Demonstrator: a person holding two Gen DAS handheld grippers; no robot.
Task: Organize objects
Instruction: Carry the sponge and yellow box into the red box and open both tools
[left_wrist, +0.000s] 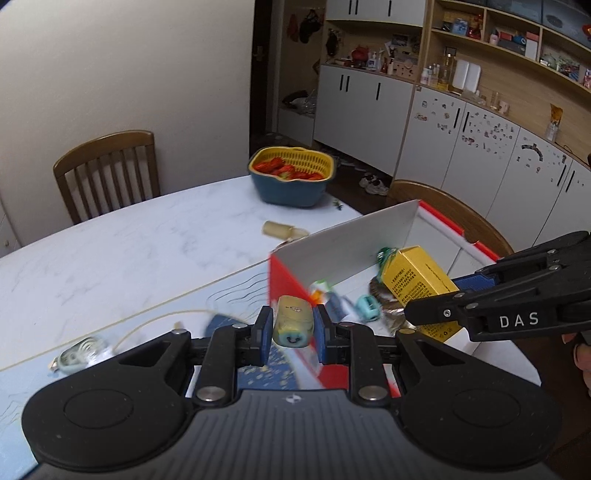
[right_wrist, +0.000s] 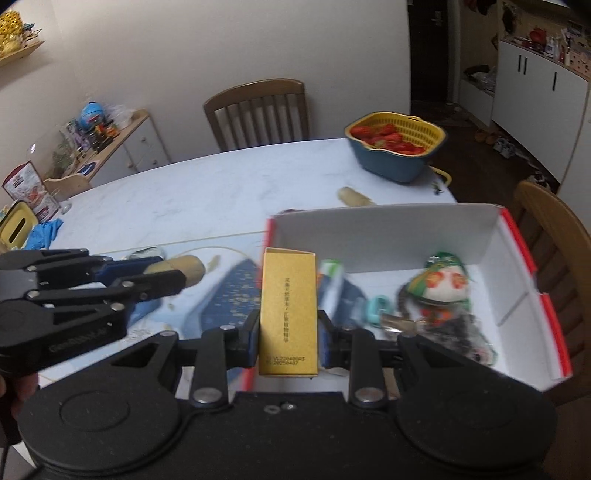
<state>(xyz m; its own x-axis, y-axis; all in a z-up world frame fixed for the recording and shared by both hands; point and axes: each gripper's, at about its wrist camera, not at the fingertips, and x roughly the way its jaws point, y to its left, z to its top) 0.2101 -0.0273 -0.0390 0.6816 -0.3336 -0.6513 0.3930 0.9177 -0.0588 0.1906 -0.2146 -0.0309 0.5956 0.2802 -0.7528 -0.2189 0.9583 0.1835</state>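
Observation:
My left gripper (left_wrist: 291, 325) is shut on a small yellow-green oblong object (left_wrist: 293, 319) and holds it just outside the near corner of the red and white cardboard box (left_wrist: 354, 240). My right gripper (right_wrist: 289, 325) is shut on a tall yellow carton (right_wrist: 289, 310), held over the box's left wall (right_wrist: 384, 230); the carton also shows in the left wrist view (left_wrist: 417, 280). Inside the box lie a green and white packet (right_wrist: 445, 280), a teal clip (right_wrist: 376, 308) and other small items.
A blue and yellow basket of red fruit (left_wrist: 291, 177) stands at the table's far edge. A beige cylinder (left_wrist: 280, 230) lies behind the box. A cable and a wrapped item (left_wrist: 79, 356) lie at the left on a blue mat. Wooden chairs (left_wrist: 107, 173) surround the marble table.

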